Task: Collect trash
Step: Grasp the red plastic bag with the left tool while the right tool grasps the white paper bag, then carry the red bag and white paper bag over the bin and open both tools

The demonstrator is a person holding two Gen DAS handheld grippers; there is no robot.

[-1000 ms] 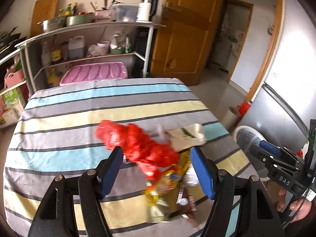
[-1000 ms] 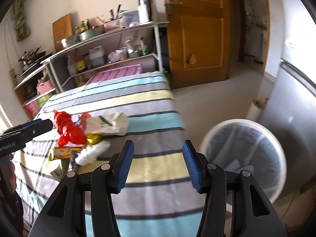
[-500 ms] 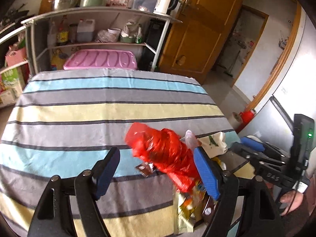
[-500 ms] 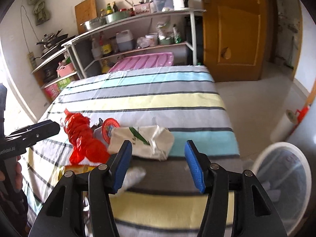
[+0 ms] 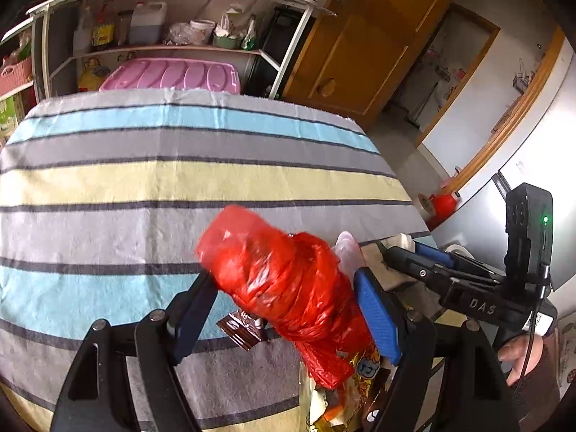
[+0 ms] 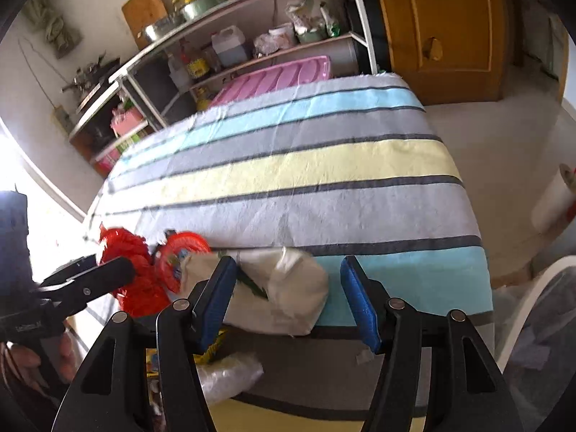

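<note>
My left gripper (image 5: 288,309) has come in over the trash pile, and its jaws have just been opening: they now stand apart on either side of the red plastic bag (image 5: 284,284), which lies between them. Whether the pads actually touch it I cannot tell. A second ago that bag sat ahead of the fingers; now it fills the gap. A small brown wrapper (image 5: 239,327) lies at about 8 o'clock from the bag, and yellow snack packets (image 5: 342,388) trail off at 5 o'clock.

My right gripper (image 6: 288,298) has swung away from the bin (image 6: 529,309) and over to the pile. Its jaws have also just been opening, and they stand apart with the white paper bag (image 6: 284,295) between them, nearer the left finger. A red lid (image 6: 183,252) sits at 10 o'clock from that bag, and a clear plastic wad (image 6: 230,374) at 7 o'clock.

Everything lies on the striped tabletop (image 6: 324,165), near its front edge. I judge both hands are set to close, one item each; nothing is lifted yet, and the bin waits at the right edge of the right view.
</note>
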